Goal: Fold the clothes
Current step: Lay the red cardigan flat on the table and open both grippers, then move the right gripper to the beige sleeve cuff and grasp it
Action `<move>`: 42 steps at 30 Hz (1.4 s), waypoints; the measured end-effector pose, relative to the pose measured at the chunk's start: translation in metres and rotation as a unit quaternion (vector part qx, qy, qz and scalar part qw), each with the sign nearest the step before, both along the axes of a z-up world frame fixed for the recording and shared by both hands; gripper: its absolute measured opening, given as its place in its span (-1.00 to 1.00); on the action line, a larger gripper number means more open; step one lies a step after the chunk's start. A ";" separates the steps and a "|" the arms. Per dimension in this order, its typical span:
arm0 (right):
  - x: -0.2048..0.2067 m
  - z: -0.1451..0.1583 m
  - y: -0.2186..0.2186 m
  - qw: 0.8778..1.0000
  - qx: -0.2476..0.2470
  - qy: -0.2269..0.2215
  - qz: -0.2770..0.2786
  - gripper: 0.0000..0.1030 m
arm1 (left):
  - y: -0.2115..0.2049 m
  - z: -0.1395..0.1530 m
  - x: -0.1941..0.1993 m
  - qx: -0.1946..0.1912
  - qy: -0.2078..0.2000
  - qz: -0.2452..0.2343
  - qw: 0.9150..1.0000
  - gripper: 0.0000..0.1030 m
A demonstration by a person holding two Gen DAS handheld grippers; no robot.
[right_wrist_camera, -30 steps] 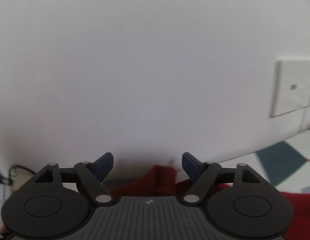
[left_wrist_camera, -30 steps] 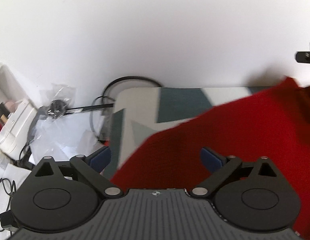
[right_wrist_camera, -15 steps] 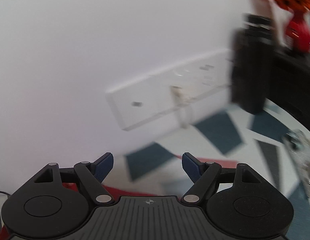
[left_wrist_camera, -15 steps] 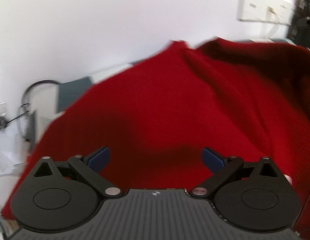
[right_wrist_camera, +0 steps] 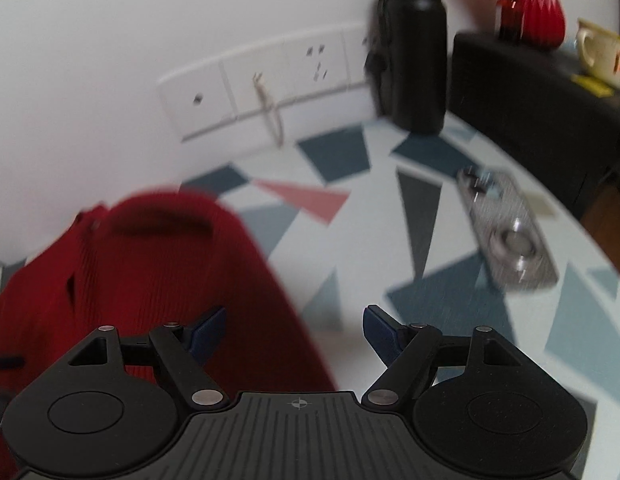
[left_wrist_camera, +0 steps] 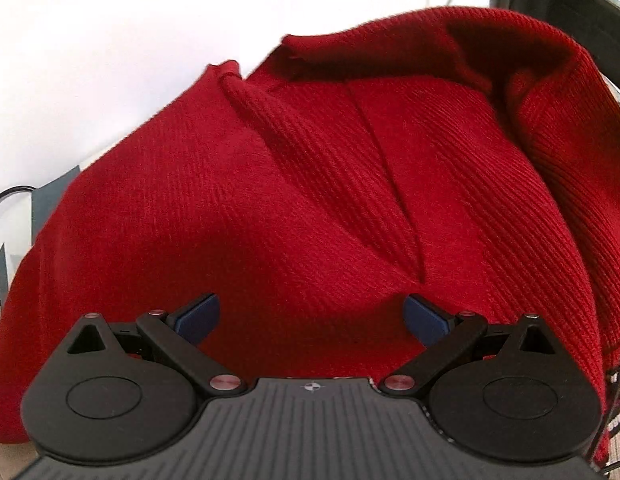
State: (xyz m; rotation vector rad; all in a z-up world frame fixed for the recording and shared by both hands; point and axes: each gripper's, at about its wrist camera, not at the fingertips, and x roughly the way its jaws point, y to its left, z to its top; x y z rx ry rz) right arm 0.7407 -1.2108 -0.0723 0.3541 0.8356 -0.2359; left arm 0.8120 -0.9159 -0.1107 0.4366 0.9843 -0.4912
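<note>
Since the earlier frames both views have been swung round: the left wrist view, once showing mostly white wall, is now almost filled by the red knitted sweater [left_wrist_camera: 310, 184], and the right wrist view has been turned from bare wall onto the worktop [right_wrist_camera: 389, 240].

The left tongs [left_wrist_camera: 311, 317] are held wide apart with nothing gripped between them; the sweater lies directly ahead of and beneath them, bunched into folds, with a deep crease running toward the right blue pad. A raised hump of fabric is seen ahead to the right.

The right tongs [right_wrist_camera: 294, 330] are likewise spread wide and empty. The sweater's edge [right_wrist_camera: 158, 264] is seen under the left finger, ahead and to the left, resting on the patterned worktop. Ahead to the right, well apart, a silvery metal piece [right_wrist_camera: 505, 236] lies flat. Farther ahead a black bottle [right_wrist_camera: 413, 48] stands upright against the wall, beside a white socket strip [right_wrist_camera: 270, 80]. A red vase [right_wrist_camera: 537, 8] and a cream cup [right_wrist_camera: 601, 52] are seen far right on a dark surface.
</note>
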 end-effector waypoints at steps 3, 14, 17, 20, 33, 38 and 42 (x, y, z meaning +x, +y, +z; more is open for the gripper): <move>-0.005 -0.012 0.011 0.999 -0.007 0.024 0.034 0.03 | 0.000 -0.001 0.000 0.001 0.000 0.004 1.000 0.96; 0.004 -0.026 -0.040 0.998 0.039 0.006 -0.055 -0.90 | -0.009 -0.001 0.012 0.021 -0.001 0.011 1.000 1.00; 0.006 -0.022 -0.065 0.994 0.012 -0.011 -0.108 -0.91 | -0.014 -0.001 0.014 0.033 -0.009 0.002 0.999 1.00; 0.008 -0.024 -0.100 0.983 0.017 -0.019 -0.181 -0.91 | -0.018 -0.001 0.015 0.040 -0.014 -0.002 0.999 1.00; 0.053 -0.032 -0.150 0.981 0.009 -0.001 -0.195 -0.35 | -0.036 -0.003 0.029 0.045 -0.018 0.012 0.999 1.00; -0.001 -0.006 -0.143 0.984 0.003 -0.038 -0.175 -0.18 | -0.043 -0.002 0.034 0.046 -0.013 0.015 0.999 0.99; -0.065 -0.004 -0.131 0.982 -0.017 -0.025 -0.187 -0.16 | -0.056 -0.004 0.035 0.045 -0.015 0.008 0.999 0.98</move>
